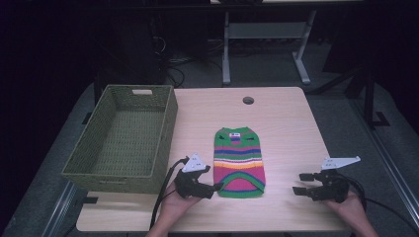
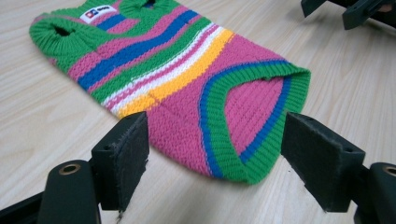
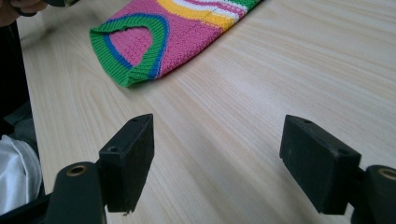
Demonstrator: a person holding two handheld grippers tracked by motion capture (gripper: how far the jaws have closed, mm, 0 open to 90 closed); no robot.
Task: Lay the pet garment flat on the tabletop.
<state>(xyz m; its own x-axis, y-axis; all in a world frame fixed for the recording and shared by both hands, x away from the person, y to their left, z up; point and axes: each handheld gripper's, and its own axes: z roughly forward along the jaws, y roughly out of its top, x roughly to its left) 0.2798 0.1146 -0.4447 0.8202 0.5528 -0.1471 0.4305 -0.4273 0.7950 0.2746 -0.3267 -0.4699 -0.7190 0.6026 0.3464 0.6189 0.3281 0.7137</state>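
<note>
The sweater (image 2: 187,88) is chunky ribbed knit, soft and matt. The worktop (image 3: 289,74) looks like pale wood laminate, smooth with a faint sheen. The basket (image 1: 123,136) is rough woven fibre (olive green). Both grippers' fingers (image 3: 128,158) are matt black plastic.

a green woven basket (image 1: 123,140) sits on the table (image 1: 286,123) beside a striped knit sweater (image 1: 239,160).

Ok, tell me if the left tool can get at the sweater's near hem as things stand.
Probably yes. The left tool is open right at the striped sweater's near hem, and nothing lies between them on the table.
</note>
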